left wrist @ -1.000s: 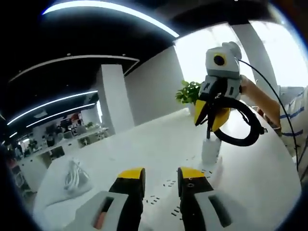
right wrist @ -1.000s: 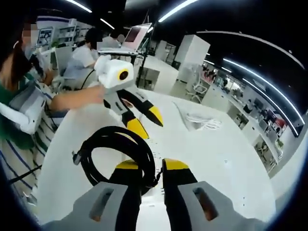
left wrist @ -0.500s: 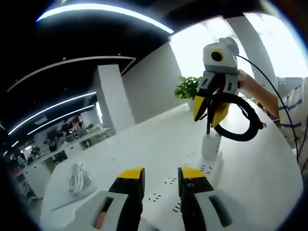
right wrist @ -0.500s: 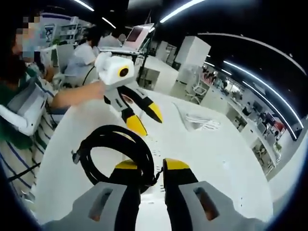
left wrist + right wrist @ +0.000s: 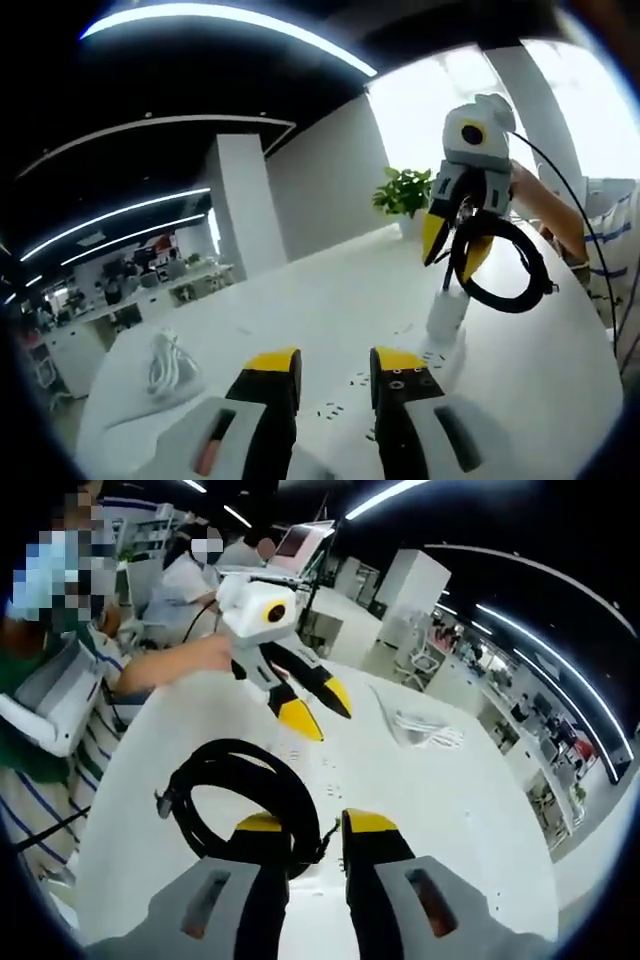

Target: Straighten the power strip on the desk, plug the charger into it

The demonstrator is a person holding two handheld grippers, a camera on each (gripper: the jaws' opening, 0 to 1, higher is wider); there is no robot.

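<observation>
Right gripper (image 5: pixel 458 245) now slightly higher above charger (image 5: pixel 443 316).

White desk, black cable, yellow jaw tips

The glossy white desk (image 5: pixel 330 300) carries a white power strip (image 5: pixel 400 385) speckled with dark slots; a coiled black cable (image 5: pixel 240 800) hangs lower left; striped sleeve (image 5: pixel 40 810) at left edge.

Left tool (image 5: pixel 335 368) and right tool (image 5: pixel 315 830): grey bodies, black jaws, yellow tips; striped sleeve (image 5: pixel 95 745) on the person.

You're in a big open office: white pillar (image 5: pixel 243 205), ceiling light strips (image 5: pixel 220 20), potted plant (image 5: pixel 403 192) by a bright window (image 5: pixel 420 110).
</observation>
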